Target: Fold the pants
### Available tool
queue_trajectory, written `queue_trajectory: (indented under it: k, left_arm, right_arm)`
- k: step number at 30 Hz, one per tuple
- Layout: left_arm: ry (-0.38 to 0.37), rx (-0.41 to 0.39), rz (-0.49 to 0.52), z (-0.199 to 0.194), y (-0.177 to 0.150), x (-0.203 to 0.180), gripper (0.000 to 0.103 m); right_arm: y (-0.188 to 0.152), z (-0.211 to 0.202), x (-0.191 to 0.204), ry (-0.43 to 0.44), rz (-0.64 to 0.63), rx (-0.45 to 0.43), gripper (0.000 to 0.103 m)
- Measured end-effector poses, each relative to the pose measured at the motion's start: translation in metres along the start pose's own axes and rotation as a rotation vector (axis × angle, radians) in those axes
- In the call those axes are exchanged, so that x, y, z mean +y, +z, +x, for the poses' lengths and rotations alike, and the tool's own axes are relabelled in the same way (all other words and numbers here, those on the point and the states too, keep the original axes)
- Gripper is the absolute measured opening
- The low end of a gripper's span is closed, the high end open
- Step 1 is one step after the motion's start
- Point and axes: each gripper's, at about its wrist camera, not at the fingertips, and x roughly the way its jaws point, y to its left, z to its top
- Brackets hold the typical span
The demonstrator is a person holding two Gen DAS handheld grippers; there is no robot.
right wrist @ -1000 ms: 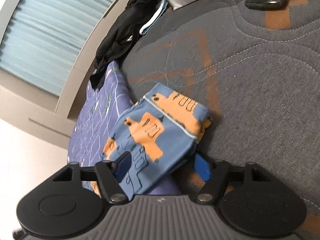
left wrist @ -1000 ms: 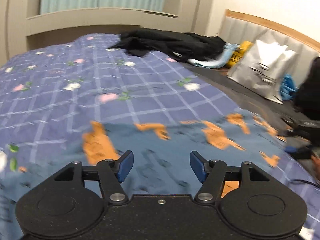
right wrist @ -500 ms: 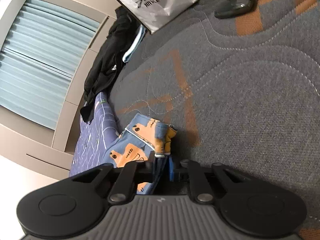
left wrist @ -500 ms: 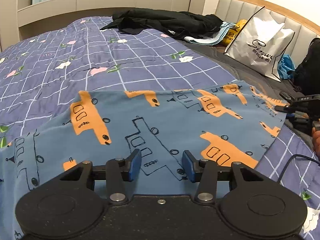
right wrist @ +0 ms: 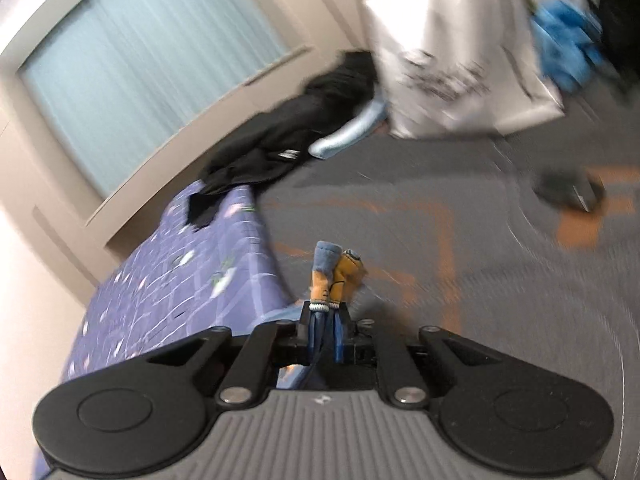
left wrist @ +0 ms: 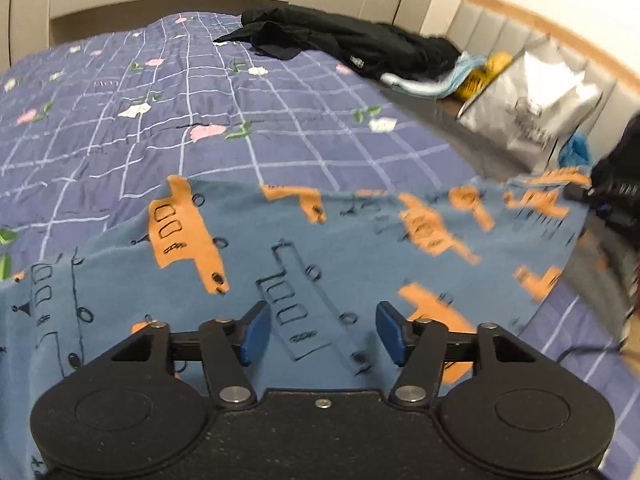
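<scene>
The blue pants with orange and black prints lie spread across the purple checked quilt in the left wrist view. My left gripper is open just above the cloth, nothing between its blue pads. My right gripper is shut on a bunched end of the pants, which sticks up past its fingertips. In the left wrist view that end is lifted at the far right by the right gripper, partly seen.
A black jacket lies at the far side of the bed. A white shopping bag leans on the headboard. A dark small device lies on the grey mattress. Curtained window beyond.
My left gripper opened wider and drew back a little. My right gripper, shut on the pants end, lifted and swung up; the view is blurred with motion.
</scene>
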Motion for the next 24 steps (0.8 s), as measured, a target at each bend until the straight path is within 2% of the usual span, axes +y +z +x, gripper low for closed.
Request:
queue_trajectory:
  k: [6, 8, 14, 19, 24]
  left_arm:
    - [-0.152, -0.059, -0.163, -0.008, 0.015, 0.016, 0.078]
    - [-0.210, -0.067, -0.232, -0.007, 0.020, 0.021, 0.079]
    - [-0.365, -0.088, -0.398, -0.004, 0.022, 0.035, 0.079]
    - [-0.354, -0.057, -0.420, 0.002, 0.009, 0.041, 0.079]
    - [-0.358, -0.020, -0.444, 0.009, -0.003, 0.043, 0.079]
  right_arm:
    - [0.003, -0.003, 0.077, 0.048, -0.330, -0.014, 0.010]
    - [-0.004, -0.003, 0.103, 0.074, -0.430, -0.010, 0.010]
    - [-0.051, -0.002, 0.177, 0.163, -0.702, 0.039, 0.009]
    - [-0.107, 0.001, 0.214, 0.221, -0.845, 0.147, 0.009]
    - [-0.159, 0.007, 0.223, 0.207, -0.956, 0.226, 0.008]
